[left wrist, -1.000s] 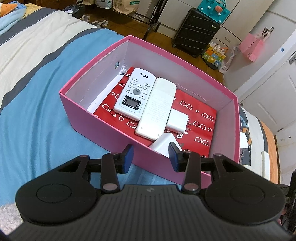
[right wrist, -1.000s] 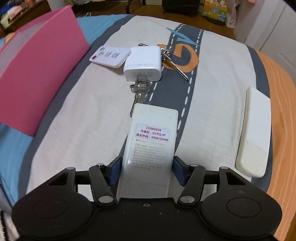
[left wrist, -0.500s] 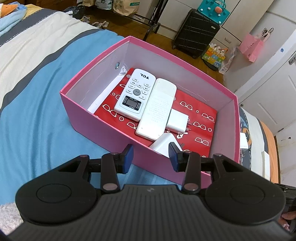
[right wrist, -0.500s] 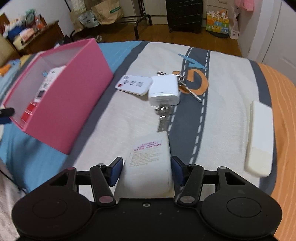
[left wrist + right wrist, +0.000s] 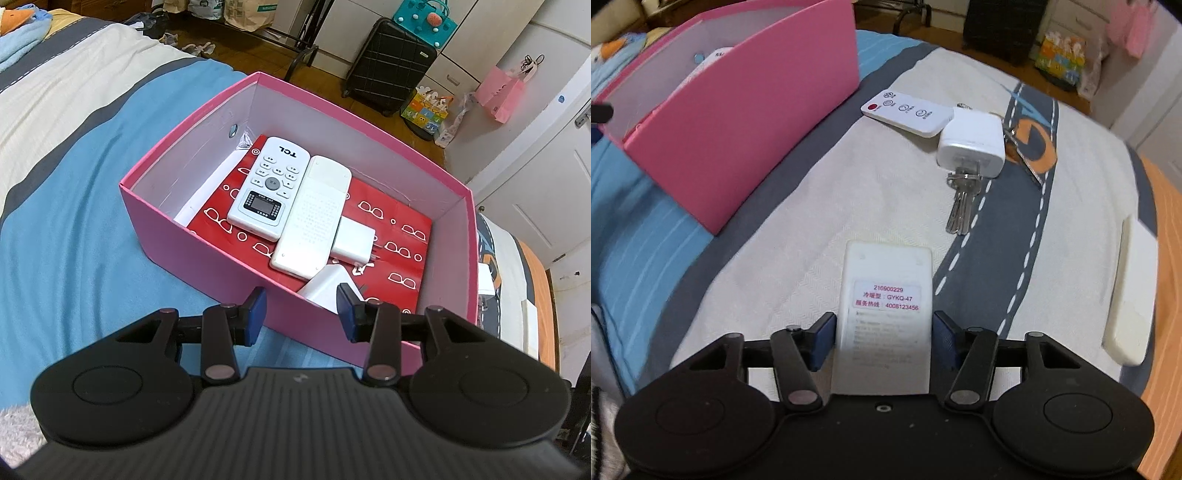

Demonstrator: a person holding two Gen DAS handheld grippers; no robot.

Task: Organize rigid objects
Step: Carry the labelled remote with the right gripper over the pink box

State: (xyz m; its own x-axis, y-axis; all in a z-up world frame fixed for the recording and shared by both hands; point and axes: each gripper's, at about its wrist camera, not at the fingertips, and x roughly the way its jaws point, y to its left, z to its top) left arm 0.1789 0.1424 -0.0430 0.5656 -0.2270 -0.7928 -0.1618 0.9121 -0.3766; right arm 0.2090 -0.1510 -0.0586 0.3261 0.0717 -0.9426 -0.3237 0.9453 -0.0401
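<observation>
One pink cardboard box [image 5: 207, 236]. Five white plastic remotes: two [image 5: 267, 188] in the box, three [image 5: 907, 112] outside. Three white plug chargers [image 5: 971, 146]. One bunch of metal keys [image 5: 960, 206].

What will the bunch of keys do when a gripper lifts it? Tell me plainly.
The keys are loose metal blades, so they will probably dangle and swing rather than lift stiffly. Their ring end sits at or under the white charger, so pulling may drag or tip it. Thin and flat on the bedspread, they may slip between fingers.
</observation>
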